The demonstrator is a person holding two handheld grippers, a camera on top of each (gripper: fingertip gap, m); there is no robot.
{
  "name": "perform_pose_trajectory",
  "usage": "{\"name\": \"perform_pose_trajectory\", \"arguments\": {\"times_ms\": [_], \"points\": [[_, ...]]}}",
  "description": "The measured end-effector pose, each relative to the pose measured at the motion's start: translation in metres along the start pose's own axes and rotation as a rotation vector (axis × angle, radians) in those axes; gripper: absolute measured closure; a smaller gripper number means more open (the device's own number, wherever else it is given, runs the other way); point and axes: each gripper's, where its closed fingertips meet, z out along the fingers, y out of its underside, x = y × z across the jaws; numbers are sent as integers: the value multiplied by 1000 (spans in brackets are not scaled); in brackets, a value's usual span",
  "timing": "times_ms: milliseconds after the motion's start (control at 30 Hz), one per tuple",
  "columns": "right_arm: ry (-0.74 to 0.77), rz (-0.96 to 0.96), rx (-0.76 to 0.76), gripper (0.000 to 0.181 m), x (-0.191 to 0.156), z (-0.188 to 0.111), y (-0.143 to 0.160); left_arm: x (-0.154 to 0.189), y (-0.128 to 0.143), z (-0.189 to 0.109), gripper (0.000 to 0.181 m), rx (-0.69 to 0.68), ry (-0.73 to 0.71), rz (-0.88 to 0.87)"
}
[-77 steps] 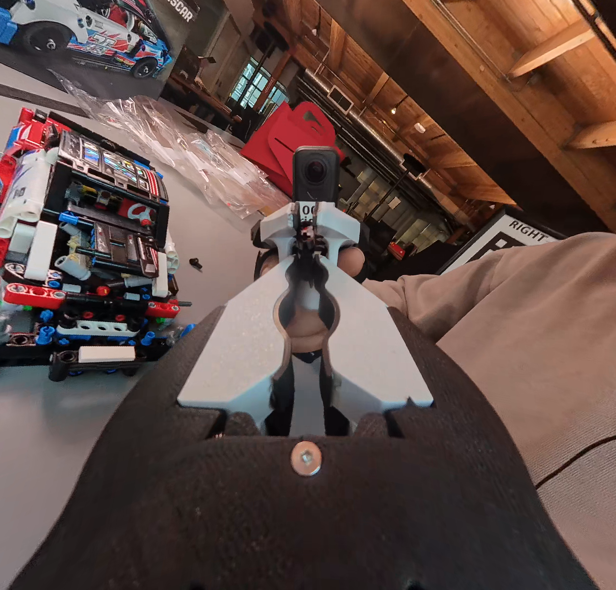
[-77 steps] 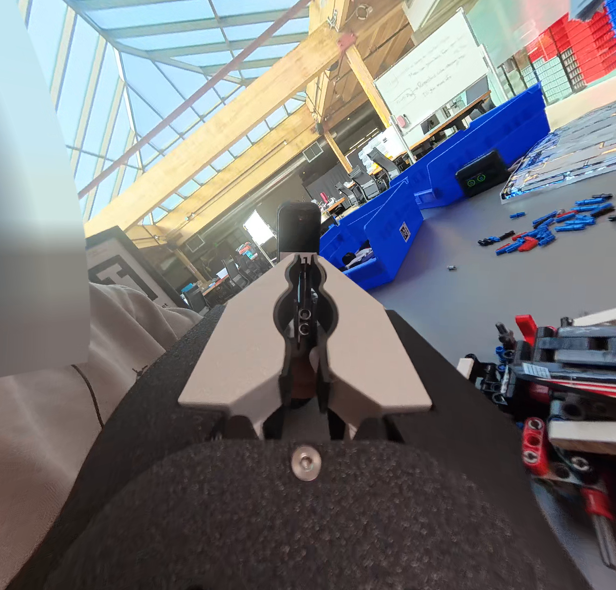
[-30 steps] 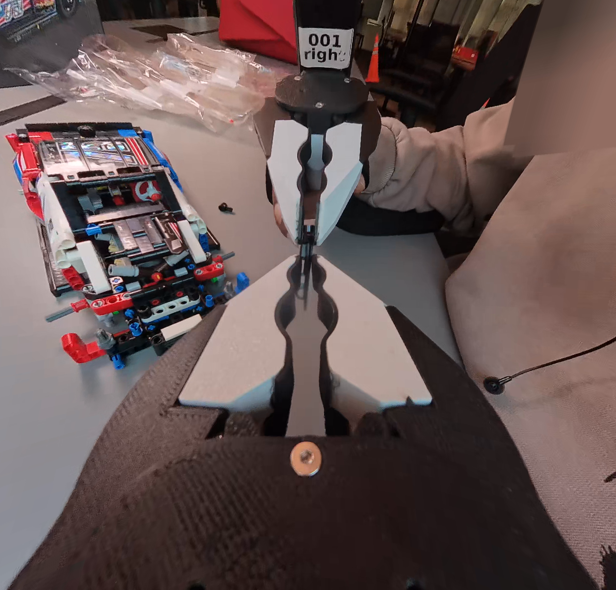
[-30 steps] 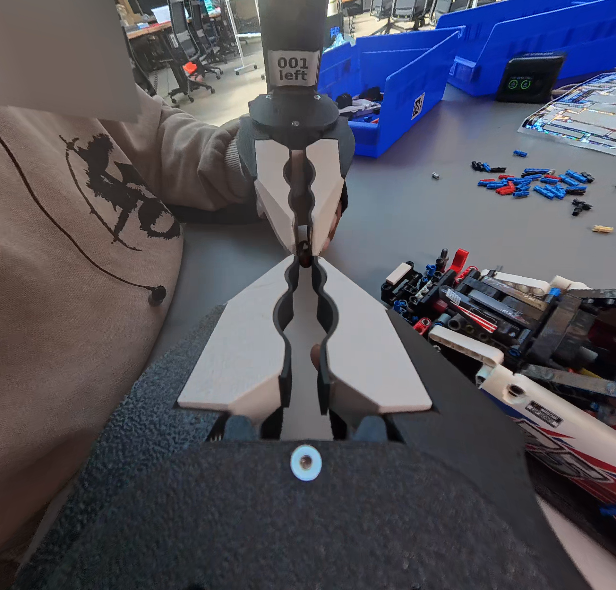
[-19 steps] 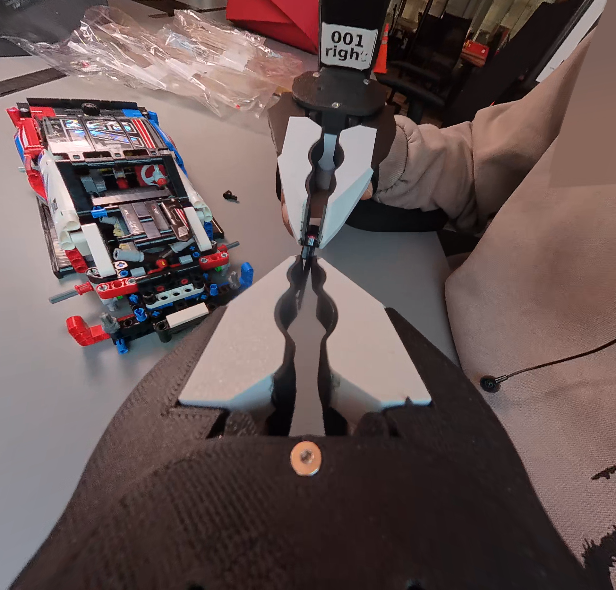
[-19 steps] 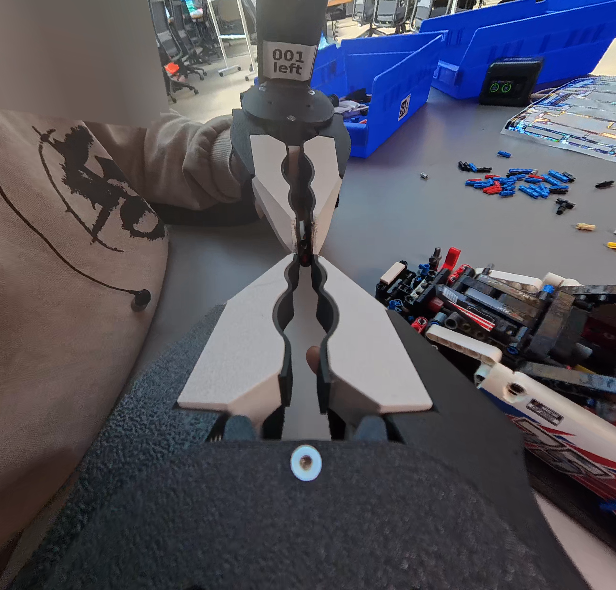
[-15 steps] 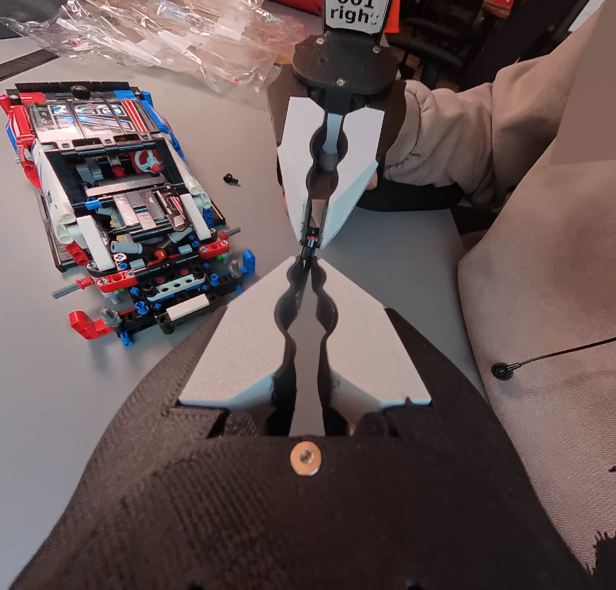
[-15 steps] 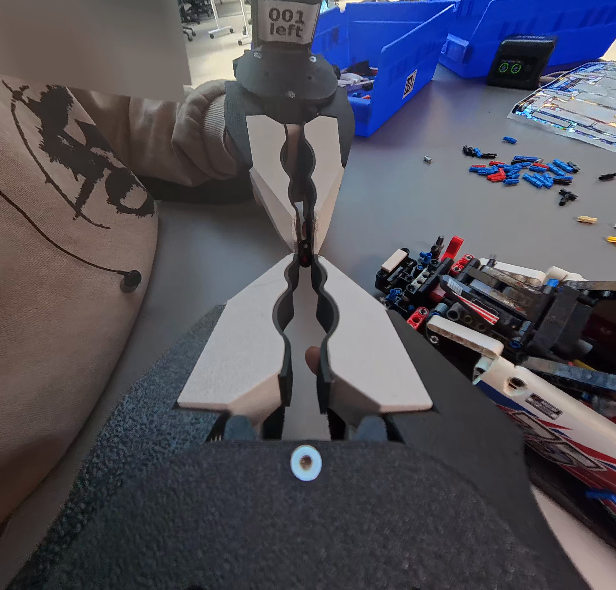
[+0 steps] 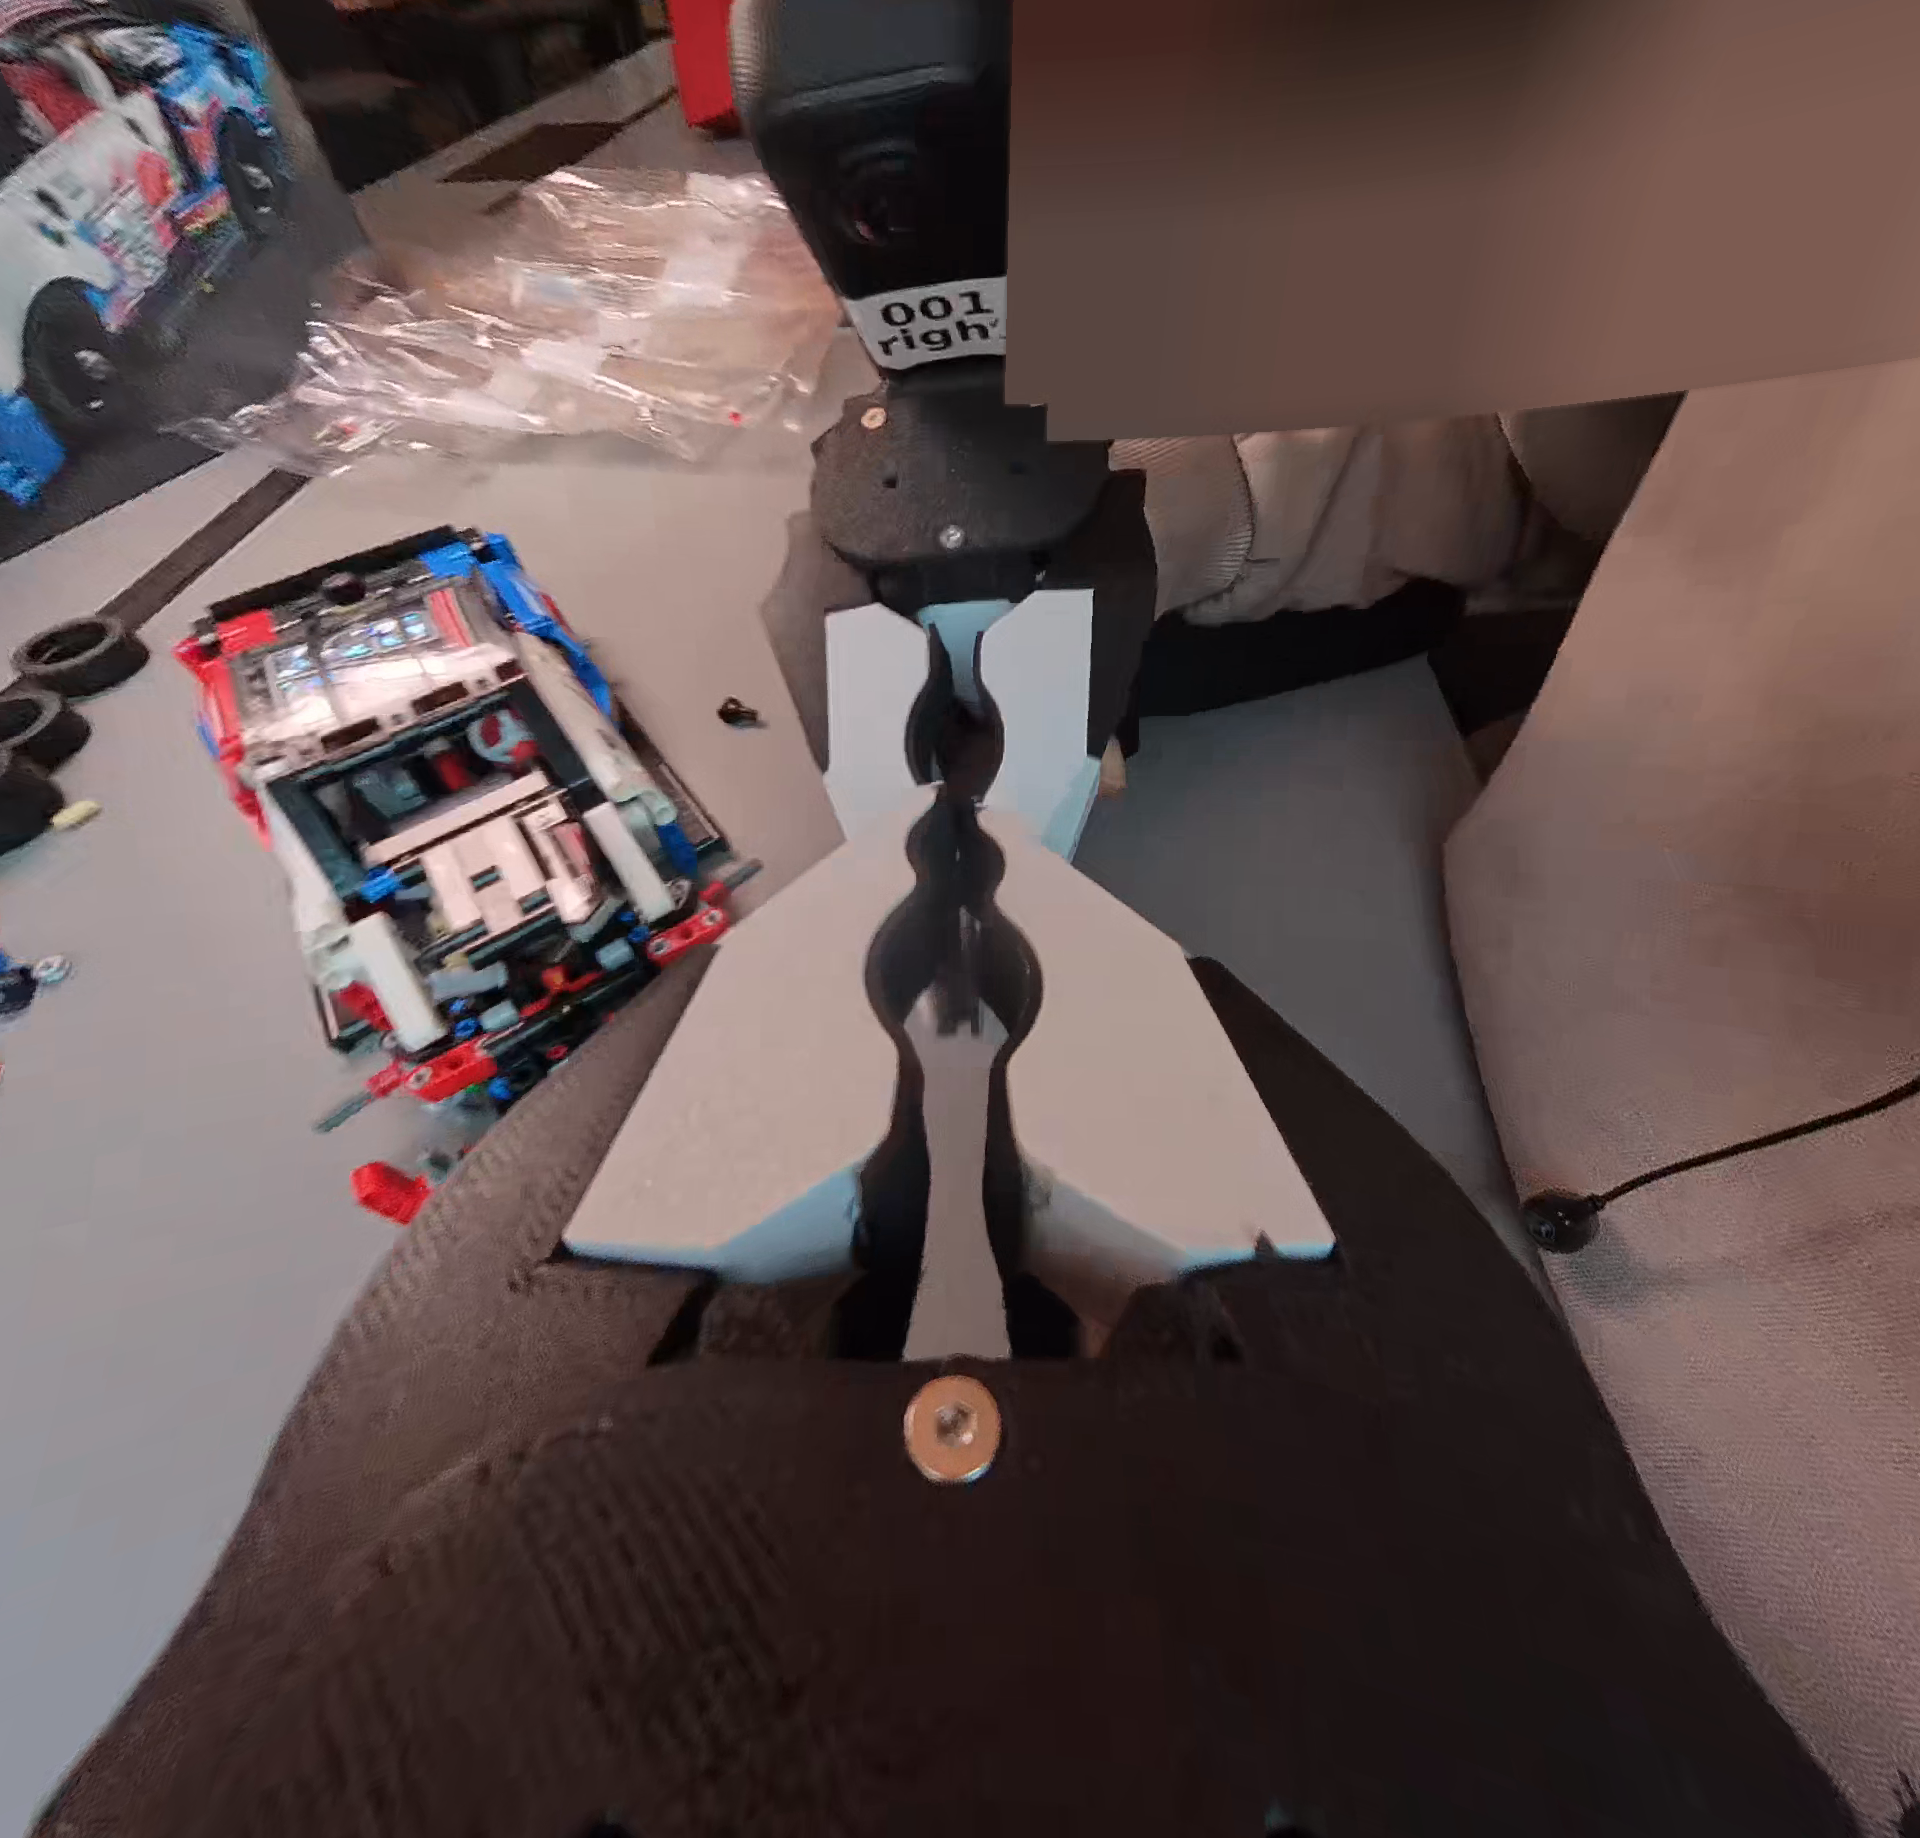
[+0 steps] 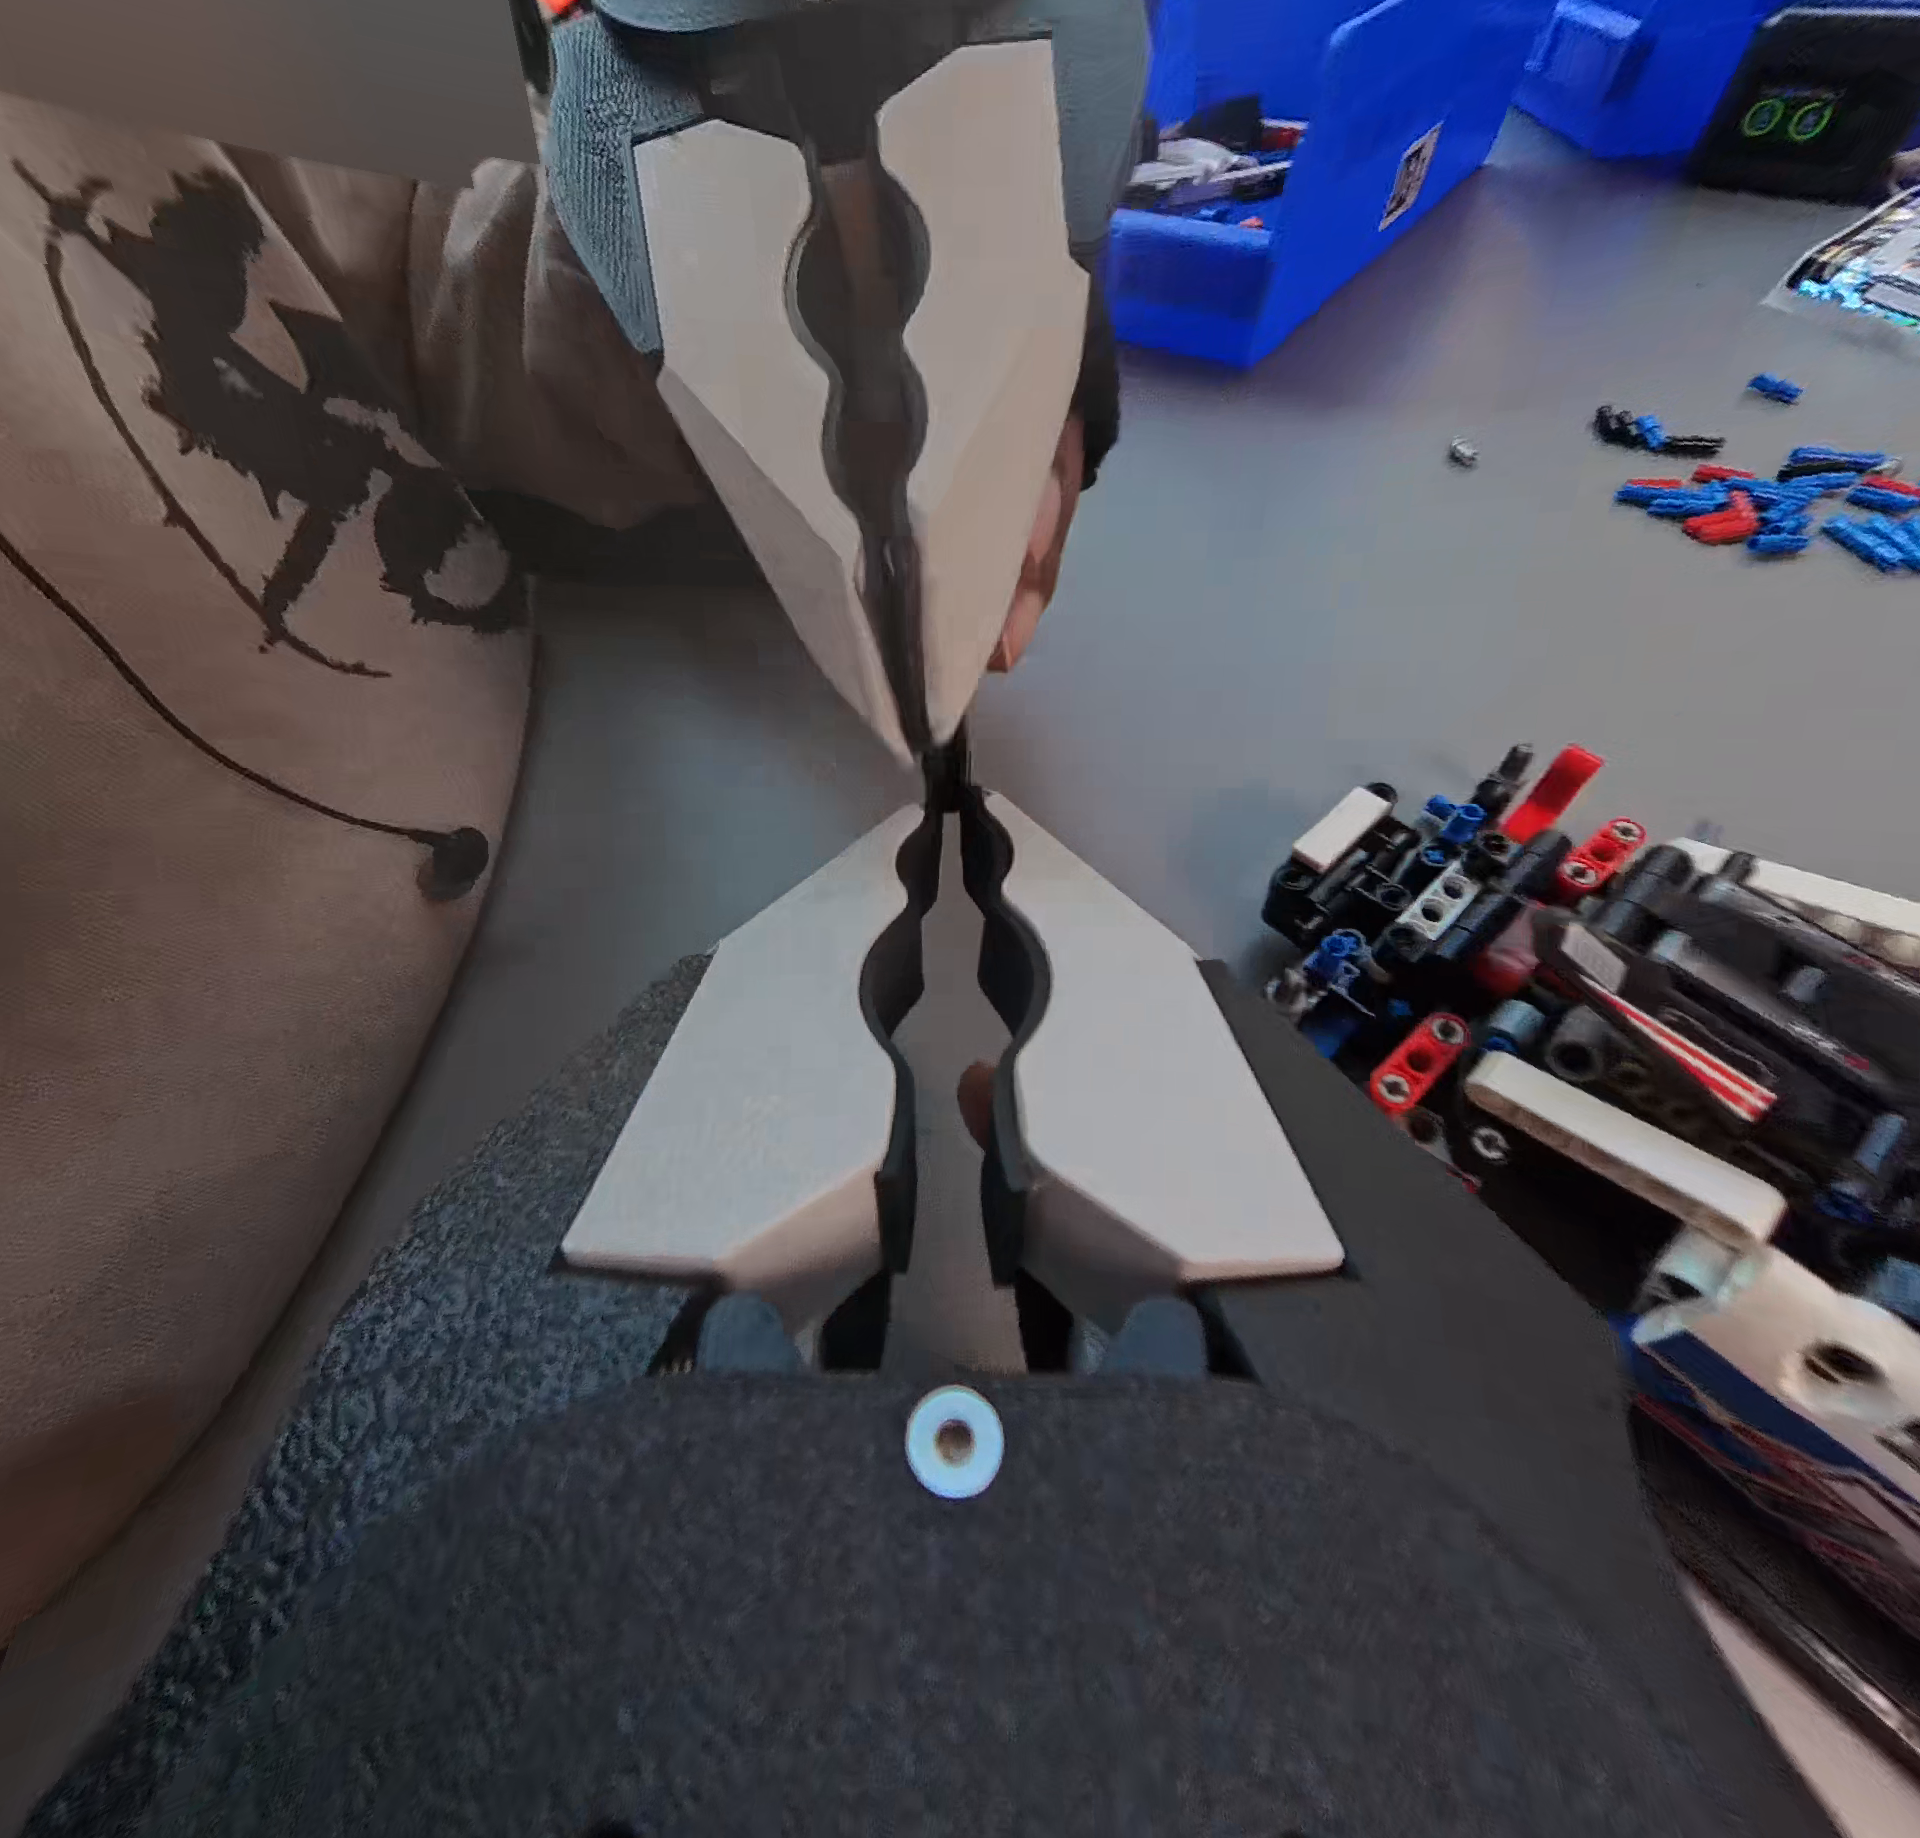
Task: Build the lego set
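- Since a moment ago our two grippers have pushed closer tip to tip: the left gripper (image 9: 961,832) and the right gripper (image 10: 948,812) now meet nose to nose above the bench's near edge, and the left wrist view has tipped so more of the bench (image 9: 156,1217) shows.
- Between the tips sits a small dark lego piece (image 10: 943,770). The right jaws are drawn narrow on it; the left jaws are pressed nearly together at their tips, also on that piece, as far as we can tell. Its exact shape is too small and blurred to make out.
- We read this as a hand-over or a re-grip in the air, so that the piece ends up turned the right way for fitting. Neither gripper has let go yet.
- The half-built lego car (image 9: 447,822) lies on the bench to the left of the left gripper, well apart from the tips, with its open chassis facing up. In the right wrist view its end with the red and black beams (image 10: 1507,957) lies just to the right of our grippers.
- Farther out: loose tyres (image 9: 73,650) toward the bench's left edge, clear plastic bags (image 9: 561,334) toward the far side, a scatter of blue and red pins (image 10: 1787,510), and blue bins (image 10: 1351,178) beyond them.
- The piece is tiny, so a slip at the release could drop it onto the bench.
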Motion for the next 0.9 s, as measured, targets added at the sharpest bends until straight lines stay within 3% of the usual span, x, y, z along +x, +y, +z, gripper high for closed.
{"name": "perform_pose_trajectory", "arguments": {"times_ms": [133, 233, 333, 433, 500, 533, 567, 667, 900], "points": [[11, 27, 54, 181, 5, -6, -5, -18, -2, -20, 181, 112, -16, -131], [21, 56, 104, 159, 11, -10, -12, -28, -11, -29, 181, 225, 4, -229], [42, 126, 213, 150, 20, -18, -28, -41, -25, -44, 181, 414, 84, -445], [57, 163, 273, 145, 21, -13, -39, -45, -29, -44, 181, 514, 122, -549], [56, 214, 327, 151, 21, -8, -48, -45, -31, -39, 181, 542, 133, -578], [56, 236, 349, 164, 22, -8, -52, -45, -32, -37, 181, 554, 134, -584], [43, 248, 364, 175, 21, -9, -54, -45, -32, -36, 181, 559, 137, -587], [31, 250, 350, 176, 22, -18, -53, -43, -27, -34, 181, 525, 140, -560], [31, 170, 172, 176, 17, -30, -33, -24, 0, -18, 180, 232, 111, -330]]}}
